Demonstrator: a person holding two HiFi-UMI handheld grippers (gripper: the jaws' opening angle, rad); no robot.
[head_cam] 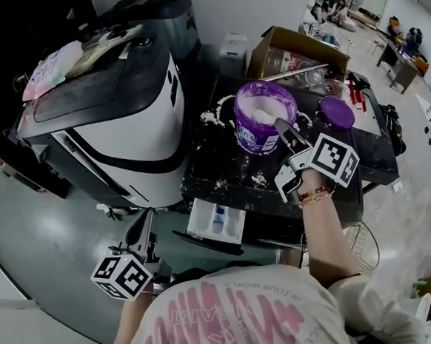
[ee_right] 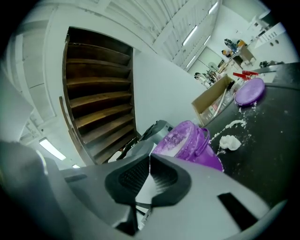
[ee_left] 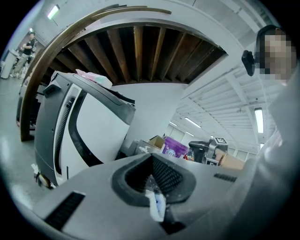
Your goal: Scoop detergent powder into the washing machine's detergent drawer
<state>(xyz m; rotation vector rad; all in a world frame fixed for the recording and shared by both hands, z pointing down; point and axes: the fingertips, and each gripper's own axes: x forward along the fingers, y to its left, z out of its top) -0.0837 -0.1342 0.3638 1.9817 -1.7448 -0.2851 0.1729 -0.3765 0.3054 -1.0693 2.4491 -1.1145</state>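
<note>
Black worktop (head_cam: 223,168), spilled powder (head_cam: 212,117). My right tool (head_cam: 282,127) pinches a thin white handle (ee_right: 140,187), purple tub (head_cam: 255,137) just ahead. Scooping step, I judge; next: dip, lift level.

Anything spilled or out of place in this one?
Yes. White powder lies scattered on the black tabletop around the open purple tub, with patches on several sides of it. The purple lid lies apart beside the tub.

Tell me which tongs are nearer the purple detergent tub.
Right. The right tongs are at the purple detergent tub; the left tongs hover far off by the white washing machine.
</note>
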